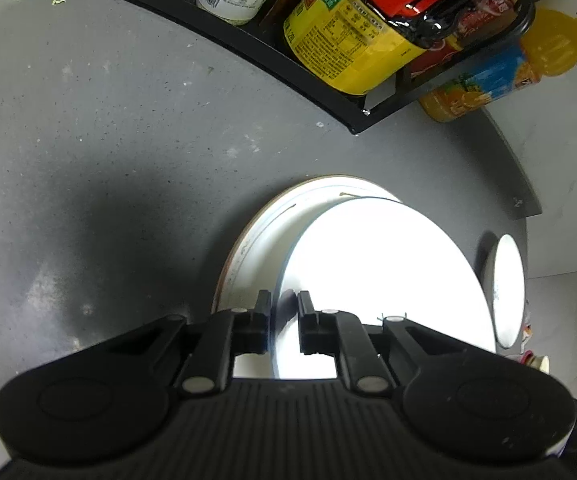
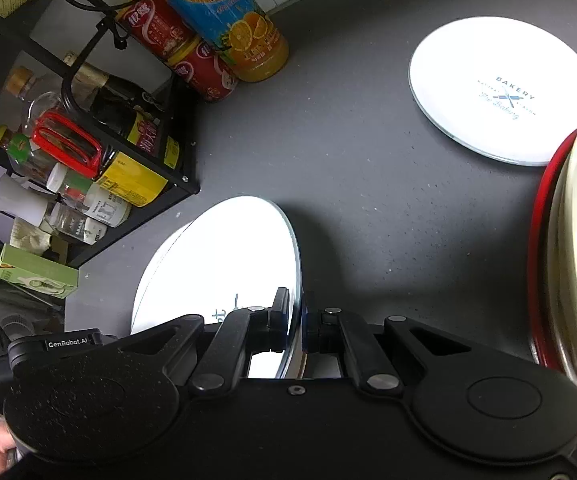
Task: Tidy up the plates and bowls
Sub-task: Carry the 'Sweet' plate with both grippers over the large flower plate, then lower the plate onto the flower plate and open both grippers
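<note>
- The grey countertop (image 2: 368, 208) filled most of both views; it was matte and speckled, hard like stone, and it served as the sorting area.
- A black metal rack (image 2: 176, 184) stood in the upper left of the right wrist view, full of bottles and jars, so the dishes were kept away from it on the open surface.
- The white plate (image 2: 224, 256), round, glossy and thin at the rim, was in the lower centre of the right wrist view. It was tilted, with one edge lifted, probably because it was being put onto the plate under it.
- Under it, the patterned plate (image 1: 248, 248) lay flat in the lower centre of the left wrist view, a little wider, with a brownish rim and a thin blue line.
- A second flat white plate with "BAKERY" print (image 2: 504, 92) lay well apart, in the upper right of the right wrist view.
- A cream bowl with red rim (image 2: 568, 264) showed only partly at the right edge.
- The right gripper (image 2: 296, 316) was clamped tightly on the rim of the white plate, carrying its weight.
- The left gripper (image 1: 282, 308) stood astride the same plate's rim with a narrow gap, not pressing it, perhaps only guiding.
</note>
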### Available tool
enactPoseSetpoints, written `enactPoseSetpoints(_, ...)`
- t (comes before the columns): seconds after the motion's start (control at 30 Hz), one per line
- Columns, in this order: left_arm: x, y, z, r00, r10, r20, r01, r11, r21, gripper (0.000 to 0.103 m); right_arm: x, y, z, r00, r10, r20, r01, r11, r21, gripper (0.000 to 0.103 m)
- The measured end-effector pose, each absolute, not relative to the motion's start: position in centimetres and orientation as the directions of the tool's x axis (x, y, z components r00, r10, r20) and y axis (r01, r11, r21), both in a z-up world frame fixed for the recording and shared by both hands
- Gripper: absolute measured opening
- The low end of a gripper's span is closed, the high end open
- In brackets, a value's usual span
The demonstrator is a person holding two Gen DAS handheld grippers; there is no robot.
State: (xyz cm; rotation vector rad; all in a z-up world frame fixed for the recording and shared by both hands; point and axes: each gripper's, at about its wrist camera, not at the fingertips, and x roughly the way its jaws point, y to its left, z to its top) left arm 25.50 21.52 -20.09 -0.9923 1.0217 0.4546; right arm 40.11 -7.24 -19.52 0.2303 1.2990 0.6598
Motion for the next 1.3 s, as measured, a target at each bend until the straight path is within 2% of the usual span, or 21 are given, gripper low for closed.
enactPoseSetpoints(0.17,25.7,21.6,-20.1,0.478,-0.101,-0.873,-0.719,0.526,-0.455,0.012,40.0,-6.9,-19.6,0.124,0.567,-0.814,-0.321,0.799,0.508,0.006)
enactPoseSetpoints(0.37,26.6,21.3,-19.6,0.428,-0.063,-0.902,-0.719,0.581,-0.382,0.013,39.5,-6.8,-19.9,0.140,0.552,-0.822,-0.317,0.811,0.491,0.004)
enactPoseSetpoints(0.6,26.6,21.6,-17.1,0.448,-0.006,-0.894,-0.699,0.620,-0.355,0.013,39.5,-6.6,-19.8,0.165,0.547,-0.821,-0.318,0.817,0.480,0.005)
enactPoseSetpoints(0.67,26.5,21.5,-16.5,0.447,0.015,-0.895,-0.694,0.637,-0.335,0.016,39.3,-6.5,-19.7,0.176,0.541,-0.822,-0.322,0.821,0.472,0.005)
enactPoseSetpoints(0.83,25.5,21.4,-15.6,0.441,0.080,-0.894,-0.696,0.659,-0.285,0.049,38.8,-6.3,-20.1,0.189,0.513,-0.837,-0.321,0.838,0.441,0.007)
enactPoseSetpoints(0.93,25.1,21.5,-15.7,0.438,0.080,-0.896,-0.696,0.660,-0.281,0.052,38.5,-6.5,-20.5,0.193,0.509,-0.839,-0.309,0.843,0.441,0.008)
enactPoseSetpoints(1.3,24.7,21.0,-17.9,0.426,0.055,-0.903,-0.700,0.653,-0.290,0.051,37.9,-5.4,-20.6,0.202,0.477,-0.855,-0.322,0.857,0.402,0.010)
